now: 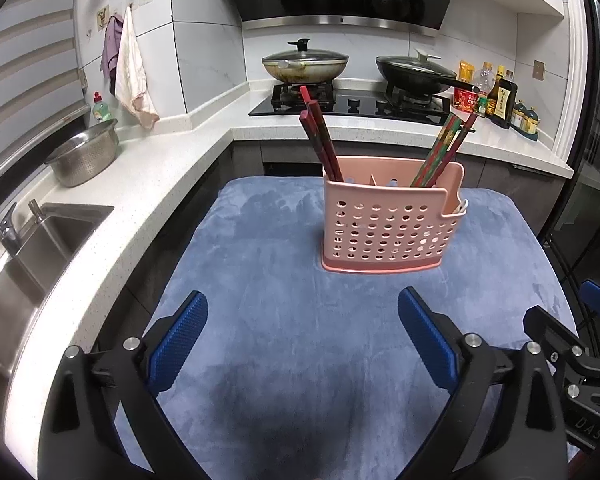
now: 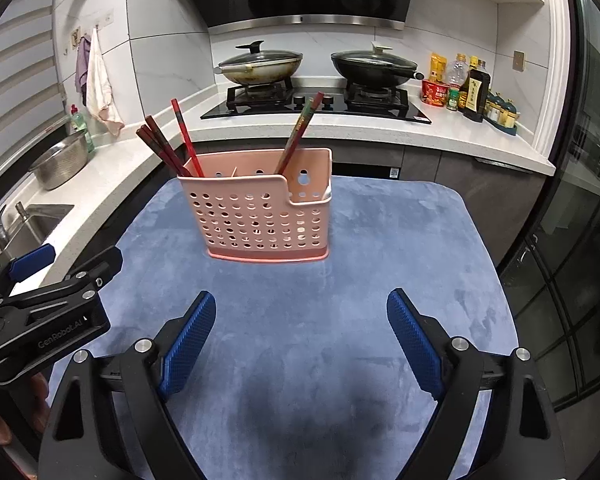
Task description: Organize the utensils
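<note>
Pink perforated utensil caddy (image 1: 388,224) upright on blue cloth (image 1: 284,320) | dark red chopsticks (image 1: 320,140) left compartment, patterned chopsticks (image 1: 440,152) right | your left gripper (image 1: 302,340) jaws apart, empty | your right gripper (image 2: 300,336) jaws apart, empty

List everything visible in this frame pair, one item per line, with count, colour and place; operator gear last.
utensil holder: one, pink, perforated, upright on the mat
dark chopsticks: a bundle, dark red, holder's left compartment
patterned chopsticks: a bundle, red and green, a compartment further right
mat: one, blue, under the holder
lidded pans: two, one pale, one black, on the stove
colander: one, steel, on the counter by the sink
sink: one, steel, left
cloths: two, purple and cream, hung on the wall
bottles and jars: several, mixed colours, right of the stove
left gripper: black, blue pads, open, empty
right gripper: same, open, empty
</note>
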A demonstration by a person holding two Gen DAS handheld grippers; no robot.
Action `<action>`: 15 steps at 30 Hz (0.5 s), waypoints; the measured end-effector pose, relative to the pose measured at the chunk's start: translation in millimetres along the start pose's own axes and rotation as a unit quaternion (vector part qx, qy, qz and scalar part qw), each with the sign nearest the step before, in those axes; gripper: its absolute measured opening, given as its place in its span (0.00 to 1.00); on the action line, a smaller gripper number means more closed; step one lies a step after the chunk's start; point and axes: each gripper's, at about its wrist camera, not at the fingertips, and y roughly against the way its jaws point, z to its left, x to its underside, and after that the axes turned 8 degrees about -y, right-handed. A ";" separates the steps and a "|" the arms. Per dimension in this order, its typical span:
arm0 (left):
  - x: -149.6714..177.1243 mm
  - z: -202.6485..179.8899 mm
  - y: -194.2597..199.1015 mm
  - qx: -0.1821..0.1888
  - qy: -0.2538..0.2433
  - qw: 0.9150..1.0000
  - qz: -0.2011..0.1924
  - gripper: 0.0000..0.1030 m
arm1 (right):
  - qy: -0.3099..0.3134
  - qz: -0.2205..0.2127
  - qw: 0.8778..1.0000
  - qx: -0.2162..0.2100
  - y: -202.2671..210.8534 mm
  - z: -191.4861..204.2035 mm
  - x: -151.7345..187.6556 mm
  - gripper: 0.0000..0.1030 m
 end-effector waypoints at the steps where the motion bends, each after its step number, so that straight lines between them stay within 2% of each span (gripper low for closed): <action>1: 1.0 -0.3 -0.4 0.000 0.000 1.000 0.001 0.91 | 0.000 0.000 1.000 0.000 -0.1 -0.5 0.2 0.82; 5: 4.2 -0.1 -3.2 -0.003 0.007 1.000 0.010 0.91 | -0.001 0.002 1.000 0.007 -2.3 -1.0 2.8 0.83; 7: 4.6 0.0 -4.2 -0.003 0.007 1.000 0.012 0.91 | -0.003 0.003 1.000 0.008 -3.4 -1.4 3.8 0.88; 8: 5.3 -0.5 -4.7 -0.004 0.007 1.000 0.013 0.91 | -0.006 0.006 1.000 0.004 -4.1 -2.4 4.4 0.94; 15: 7.5 -2.3 -4.9 -0.006 0.006 1.000 0.016 0.93 | -0.006 0.005 1.000 0.007 -4.9 -2.4 6.9 0.94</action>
